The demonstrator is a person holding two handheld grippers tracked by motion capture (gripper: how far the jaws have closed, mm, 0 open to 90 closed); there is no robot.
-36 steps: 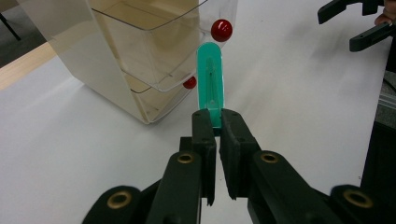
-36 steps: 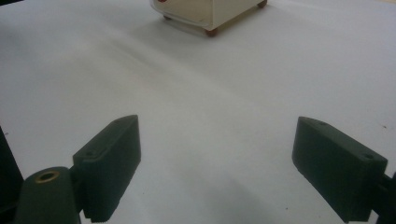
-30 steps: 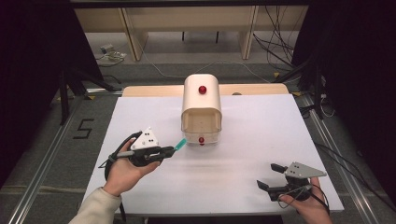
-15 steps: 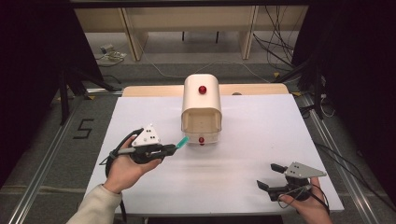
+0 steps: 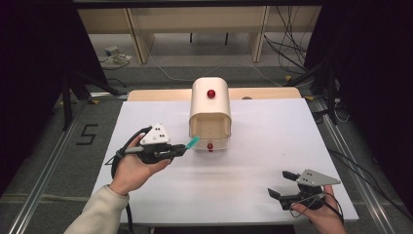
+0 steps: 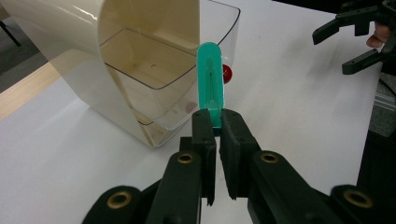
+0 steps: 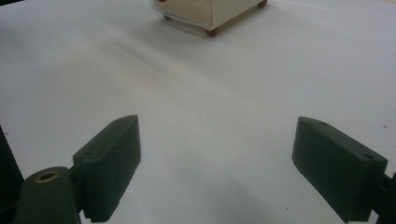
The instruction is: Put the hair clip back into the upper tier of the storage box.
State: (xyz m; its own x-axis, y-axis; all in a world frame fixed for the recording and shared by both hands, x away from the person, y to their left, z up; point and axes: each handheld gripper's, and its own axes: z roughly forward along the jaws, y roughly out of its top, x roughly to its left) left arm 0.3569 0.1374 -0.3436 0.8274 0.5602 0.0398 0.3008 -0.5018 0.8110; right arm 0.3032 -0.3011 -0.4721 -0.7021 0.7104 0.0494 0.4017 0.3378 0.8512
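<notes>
A cream box (image 5: 209,109) with a rounded top stands mid-table, its open front facing me. Inside it is a clear bin (image 6: 159,79), which looks empty. One red knob (image 5: 211,93) is on the top and another (image 5: 210,146) low on the front. My left gripper (image 5: 184,147) is shut on a flat green stick (image 5: 193,142), level, just left of the box's front. In the left gripper view the green stick (image 6: 212,84) rises from the closed pads (image 6: 205,126), its tip in front of the bin's front corner. My right gripper (image 5: 277,183) rests open near the front right, nothing between its fingers (image 7: 112,158).
A white sheet (image 5: 253,161) covers the table, with a wooden strip (image 5: 263,92) along its far edge. Metal rails (image 5: 48,165) run along both sides. Cables (image 5: 287,53) and shelf legs lie on the floor beyond. The right gripper (image 6: 355,37) shows far off in the left gripper view.
My left gripper has crept a little toward the box's front, carrying the green stick. The right gripper has stayed where it was, still open.
</notes>
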